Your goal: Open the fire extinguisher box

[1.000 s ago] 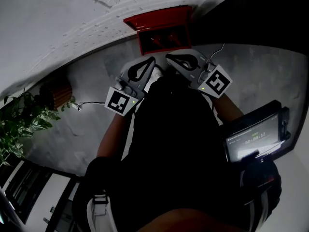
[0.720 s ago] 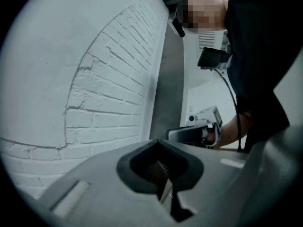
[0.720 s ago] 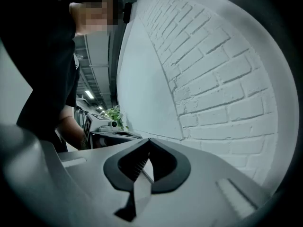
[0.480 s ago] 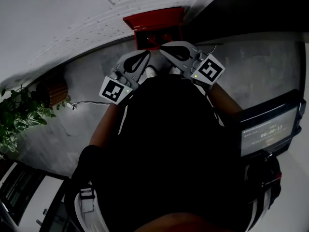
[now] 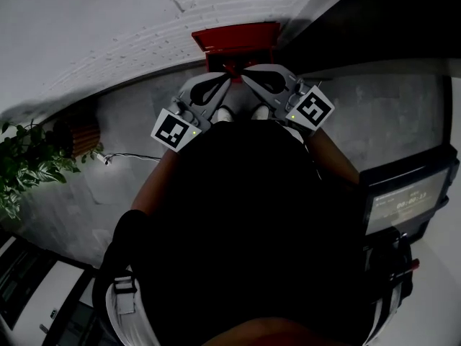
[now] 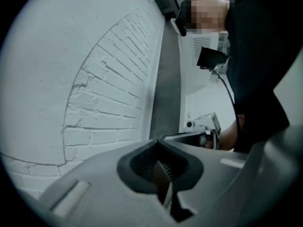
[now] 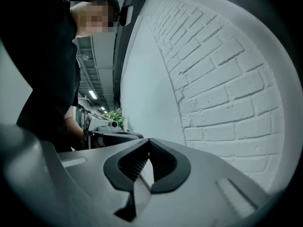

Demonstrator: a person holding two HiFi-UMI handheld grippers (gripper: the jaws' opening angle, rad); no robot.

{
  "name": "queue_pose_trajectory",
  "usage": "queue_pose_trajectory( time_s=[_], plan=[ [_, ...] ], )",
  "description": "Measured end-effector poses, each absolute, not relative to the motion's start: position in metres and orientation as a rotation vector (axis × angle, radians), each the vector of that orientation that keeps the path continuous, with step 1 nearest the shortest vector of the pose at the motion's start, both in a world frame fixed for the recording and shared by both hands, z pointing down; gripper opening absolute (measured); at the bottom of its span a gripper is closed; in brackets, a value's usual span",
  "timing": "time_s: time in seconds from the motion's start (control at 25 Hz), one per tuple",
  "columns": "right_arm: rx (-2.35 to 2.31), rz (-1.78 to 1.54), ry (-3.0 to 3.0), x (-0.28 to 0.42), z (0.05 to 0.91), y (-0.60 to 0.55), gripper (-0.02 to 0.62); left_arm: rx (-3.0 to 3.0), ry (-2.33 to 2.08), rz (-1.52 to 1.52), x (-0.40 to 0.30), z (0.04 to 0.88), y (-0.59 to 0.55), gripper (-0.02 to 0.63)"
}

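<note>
The red fire extinguisher box point(image 5: 235, 39) is seen against the white brick wall point(image 5: 108, 20), at the top middle of the head view, its lower part covered by the tools. Just in front of it the left tool point(image 5: 226, 81) and the right tool point(image 5: 245, 78) are held side by side, tips nearly meeting, each with its jaws closed together and nothing gripped. A leafy plant point(image 5: 27, 168) is seen well apart at the left, by the grey floor point(image 5: 122, 171).

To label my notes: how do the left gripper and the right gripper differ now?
In the head view the left gripper points up-right, the right gripper up-left; the left gripper's marker cube sits lower than the right gripper's. Both are shut and empty.
</note>
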State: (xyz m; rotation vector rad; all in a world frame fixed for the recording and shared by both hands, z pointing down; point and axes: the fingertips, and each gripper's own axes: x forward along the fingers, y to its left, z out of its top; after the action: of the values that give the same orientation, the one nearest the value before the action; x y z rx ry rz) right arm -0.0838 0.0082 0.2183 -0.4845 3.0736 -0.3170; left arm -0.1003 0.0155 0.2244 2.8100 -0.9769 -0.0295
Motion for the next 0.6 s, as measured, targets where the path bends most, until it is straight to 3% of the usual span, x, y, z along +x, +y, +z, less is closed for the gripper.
queue_pose_trajectory(
  time_s=[0.6],
  plan=[
    [-0.486,-0.273,3.105,-0.0829,0.2237,0.0028,0.009,2.823,-0.996,-0.014,-0.1,0.2234,0.0085,0.002]
  ],
)
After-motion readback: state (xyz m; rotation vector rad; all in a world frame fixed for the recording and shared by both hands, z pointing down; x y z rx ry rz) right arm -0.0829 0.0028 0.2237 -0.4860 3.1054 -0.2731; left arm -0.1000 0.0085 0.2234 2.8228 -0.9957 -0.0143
